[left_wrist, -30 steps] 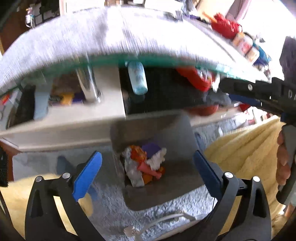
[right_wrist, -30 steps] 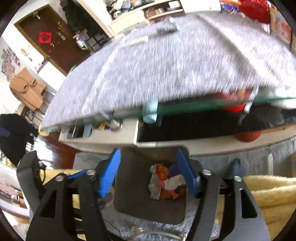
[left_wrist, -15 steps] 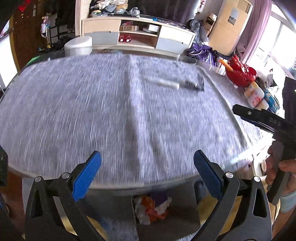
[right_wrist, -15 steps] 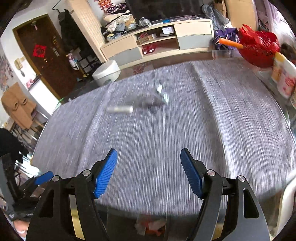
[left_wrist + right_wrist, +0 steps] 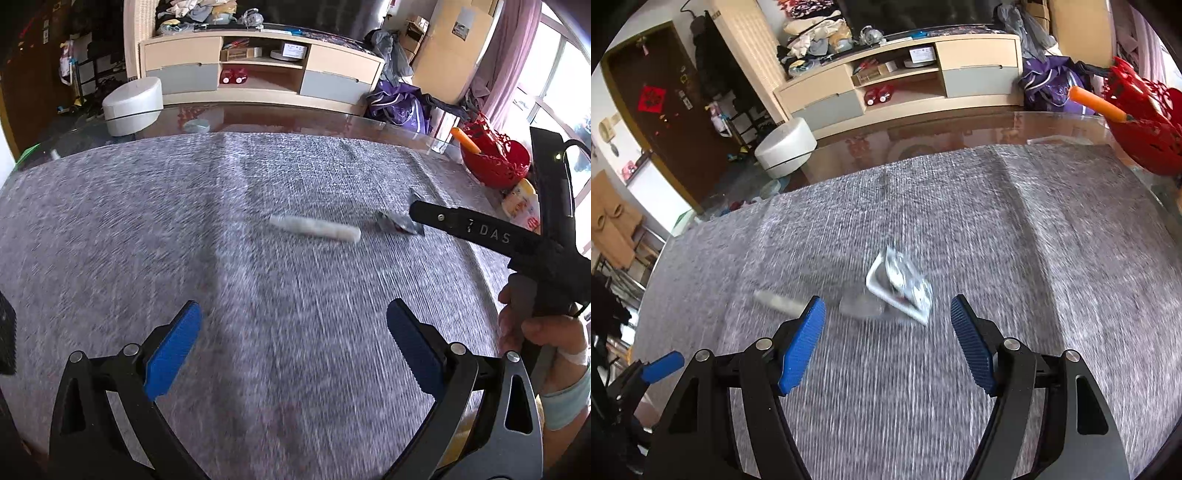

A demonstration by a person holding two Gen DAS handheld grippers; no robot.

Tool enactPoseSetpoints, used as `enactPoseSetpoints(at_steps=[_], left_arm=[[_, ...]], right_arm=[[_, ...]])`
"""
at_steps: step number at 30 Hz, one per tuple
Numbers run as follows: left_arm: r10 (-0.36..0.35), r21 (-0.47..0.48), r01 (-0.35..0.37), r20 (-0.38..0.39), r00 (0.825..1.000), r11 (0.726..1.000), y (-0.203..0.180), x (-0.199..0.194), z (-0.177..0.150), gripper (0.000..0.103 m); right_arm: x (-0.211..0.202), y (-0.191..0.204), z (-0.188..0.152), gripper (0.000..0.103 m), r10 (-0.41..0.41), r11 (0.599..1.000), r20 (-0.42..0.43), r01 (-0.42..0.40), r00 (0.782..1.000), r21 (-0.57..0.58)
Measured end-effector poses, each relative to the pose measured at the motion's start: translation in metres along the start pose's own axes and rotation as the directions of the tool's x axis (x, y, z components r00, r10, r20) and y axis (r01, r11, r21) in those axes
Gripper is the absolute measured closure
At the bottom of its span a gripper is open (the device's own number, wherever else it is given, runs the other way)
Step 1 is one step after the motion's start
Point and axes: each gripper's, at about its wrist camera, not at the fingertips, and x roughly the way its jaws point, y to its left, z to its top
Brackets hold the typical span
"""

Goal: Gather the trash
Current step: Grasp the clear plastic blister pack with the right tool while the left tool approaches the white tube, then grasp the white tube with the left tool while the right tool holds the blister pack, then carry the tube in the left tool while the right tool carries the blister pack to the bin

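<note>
— What lies on the glass-topped counter (image 5: 280,118)?

— A grey woven cloth (image 5: 147,236) covers most of it. On the cloth rest two bits of trash: a white rolled-up paper tube (image 5: 314,228), lying flat near the middle, and just to its right a crumpled silver foil wrapper (image 5: 397,222). The two sit close, with a small gap between them.

— And the left tongs (image 5: 291,332)?

— Spread wide, blue pads apart, nothing between them. They hang above bare cloth, nearer the camera than the tube and well short of it.

— The right tongs (image 5: 888,321)?

— Also spread, with nothing pinched. In the right wrist view the silver wrapper (image 5: 899,290) lies just ahead of the pads, roughly centred on the gap, and the tube (image 5: 779,302) pokes out beside the left pad, partly hidden by it. Whether the pads are down at cloth level I cannot tell; both pieces are blurred.

— Anything else on the counter?

— At its far right edge stands a red openwork basket (image 5: 495,162) with an orange stick (image 5: 466,140) jutting from it, and a pale bottle (image 5: 522,203) beside that. The person's right hand (image 5: 535,328) grips the black handle of the right tool, a light cuff at the wrist.

— Beyond the counter?

— A cream and grey low cabinet (image 5: 901,85) against the wall, and a white round stool (image 5: 786,147) on the floor.
</note>
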Motion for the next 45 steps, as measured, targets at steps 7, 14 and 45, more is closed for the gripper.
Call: enactPoseSetpoints(at_steps=[7,14,45], left_arm=[[0.007,0.016,-0.006,-0.035,0.999,1.0,-0.003,0.044,0.02,0.008],[-0.001,0.072,0.004,-0.04,0.999,0.997,-0.022,0.07,0.034,0.008],[0.009,0.133,-0.01,0.01,1.0,0.991,-0.036,0.001,0.005,0.021]], right_arm=[[0.027,-0.003,0.008,0.052,-0.007,1.0,-0.025,0.006,1.0,-0.014],[0.028,-0.007,0.018,0.058,-0.018,1.0,0.012,0.018,1.0,-0.02],[-0.068,0.0,-0.016,0.069,0.016,0.999,0.066,-0.013,0.998,-0.041]])
